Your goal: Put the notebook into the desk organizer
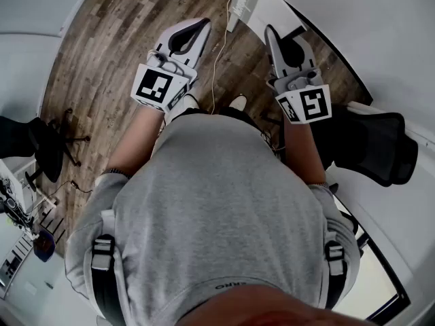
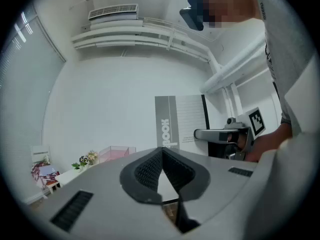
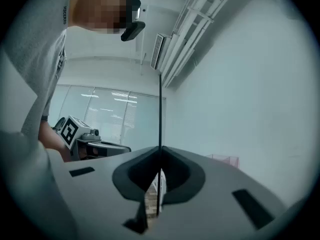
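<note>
The notebook (image 2: 180, 124) is upright, with a grey band, the print "BOOK" and a white lined cover. My right gripper (image 2: 196, 134) points level and is shut on it. In the right gripper view the notebook (image 3: 160, 114) shows edge-on as a thin dark line running up from between the closed jaws of the right gripper (image 3: 160, 150). From the head view, the notebook (image 1: 242, 2) stands past the tip of the right gripper (image 1: 270, 30). My left gripper (image 1: 202, 23) is shut with nothing in it, held beside the right one at about chest height. A clear pink organizer (image 2: 116, 154) sits on a white desk well beyond both grippers.
I stand on a wood floor (image 1: 109, 60) with white desks curving round it. A black office chair (image 1: 380, 145) is at my right and another chair (image 1: 41, 145) at my left. A thin cable (image 1: 217, 53) trails over the floor. Small plants (image 2: 82, 160) stand near the organizer.
</note>
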Action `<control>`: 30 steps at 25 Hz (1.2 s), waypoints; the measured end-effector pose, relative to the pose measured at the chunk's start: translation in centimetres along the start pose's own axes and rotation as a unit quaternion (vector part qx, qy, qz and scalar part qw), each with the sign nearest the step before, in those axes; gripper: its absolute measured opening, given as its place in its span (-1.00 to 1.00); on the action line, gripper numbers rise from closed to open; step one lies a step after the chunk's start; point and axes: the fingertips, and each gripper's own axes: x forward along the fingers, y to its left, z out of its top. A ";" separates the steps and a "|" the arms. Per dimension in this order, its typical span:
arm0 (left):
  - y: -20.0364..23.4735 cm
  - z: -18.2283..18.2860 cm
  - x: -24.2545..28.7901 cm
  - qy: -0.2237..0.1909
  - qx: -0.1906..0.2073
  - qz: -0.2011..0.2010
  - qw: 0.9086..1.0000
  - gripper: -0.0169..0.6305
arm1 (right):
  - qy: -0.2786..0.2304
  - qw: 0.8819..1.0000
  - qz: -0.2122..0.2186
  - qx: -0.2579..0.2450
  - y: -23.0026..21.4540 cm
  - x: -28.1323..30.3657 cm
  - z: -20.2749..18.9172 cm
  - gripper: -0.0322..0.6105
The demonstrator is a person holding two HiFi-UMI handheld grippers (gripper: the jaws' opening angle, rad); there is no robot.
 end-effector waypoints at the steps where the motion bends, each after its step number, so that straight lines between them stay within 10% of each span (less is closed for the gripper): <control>1: 0.0 0.0 0.0 0.001 -0.001 0.000 1.000 -0.89 | 0.001 1.000 0.000 -0.002 0.0 0.0 -0.1 -0.86; 30: -4.0 -1.7 3.6 0.011 -0.006 0.015 1.000 -0.89 | 0.018 1.000 0.010 -0.006 -4.4 -4.0 -1.7 -0.85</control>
